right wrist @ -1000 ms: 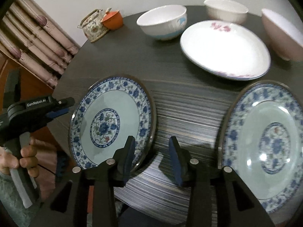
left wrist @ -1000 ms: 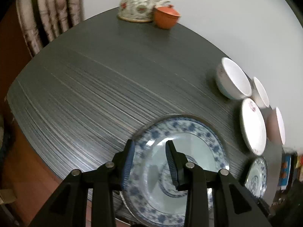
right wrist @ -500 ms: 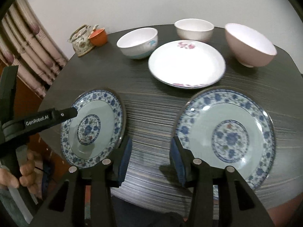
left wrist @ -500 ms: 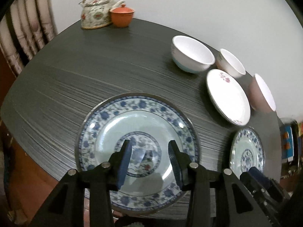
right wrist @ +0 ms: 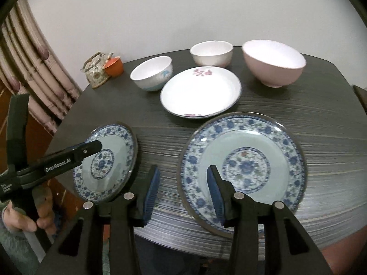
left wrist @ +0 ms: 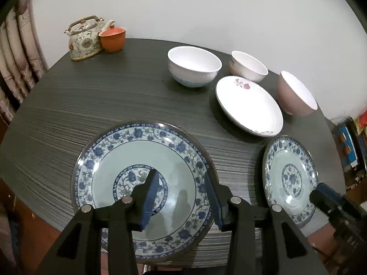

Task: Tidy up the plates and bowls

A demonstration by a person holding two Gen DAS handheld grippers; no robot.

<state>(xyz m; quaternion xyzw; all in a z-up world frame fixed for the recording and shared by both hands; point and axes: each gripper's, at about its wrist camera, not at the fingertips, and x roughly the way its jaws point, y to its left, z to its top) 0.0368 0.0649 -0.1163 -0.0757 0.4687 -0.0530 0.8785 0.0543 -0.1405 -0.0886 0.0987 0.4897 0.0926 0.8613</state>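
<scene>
Grippers are both hovering empty, jaws partway apart. Left gripper (left wrist: pixel 182 197) is hanging over one blue plate (left wrist: pixel 110 160), right gripper (right wrist: pixel 183 191) beside the other blue plate (right wrist: pixel 286 151).

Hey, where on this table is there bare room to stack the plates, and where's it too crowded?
Biggest free patch: the dark tabletop between the teapot, the blue-trimmed white bowl and the left blue-patterned plate. A narrower bare strip runs between the two blue-patterned plates. It is crowded at the far right, where the three bowls ring the white floral plate.
</scene>
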